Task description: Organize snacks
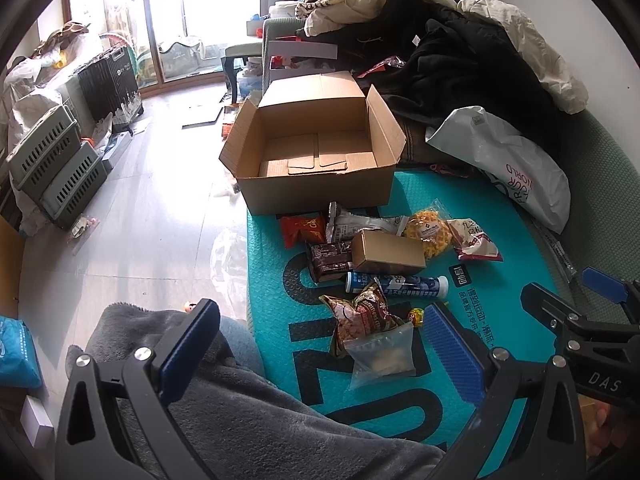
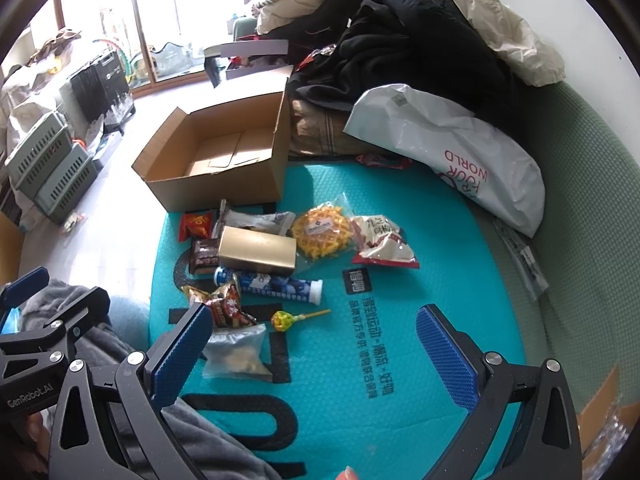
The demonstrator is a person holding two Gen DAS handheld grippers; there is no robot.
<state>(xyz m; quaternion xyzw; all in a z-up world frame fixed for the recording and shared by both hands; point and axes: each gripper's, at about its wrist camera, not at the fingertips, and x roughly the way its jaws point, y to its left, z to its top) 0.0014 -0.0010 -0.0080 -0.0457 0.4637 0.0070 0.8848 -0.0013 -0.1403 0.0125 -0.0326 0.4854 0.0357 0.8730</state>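
Matt corrugated cardboard box [image 1: 316,152]; teal mat [image 2: 400,320] embossed, textured; snack packets [image 1: 360,316] glossy plastic; blanket [image 1: 240,400] fleecy

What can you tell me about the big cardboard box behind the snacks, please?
The cardboard box is plain brown corrugated card, upright, its top flaps folded open and outward. Nothing shows inside, only its folded bottom flaps. It stands at the far edge of the teal mat, partly overhanging it, beside a pile of dark clothes.

Bare teal mat [image 2: 400,288] (right half) lies open; the snack pile [image 2: 256,248] crowds its left edge before the cardboard box [image 2: 224,184].
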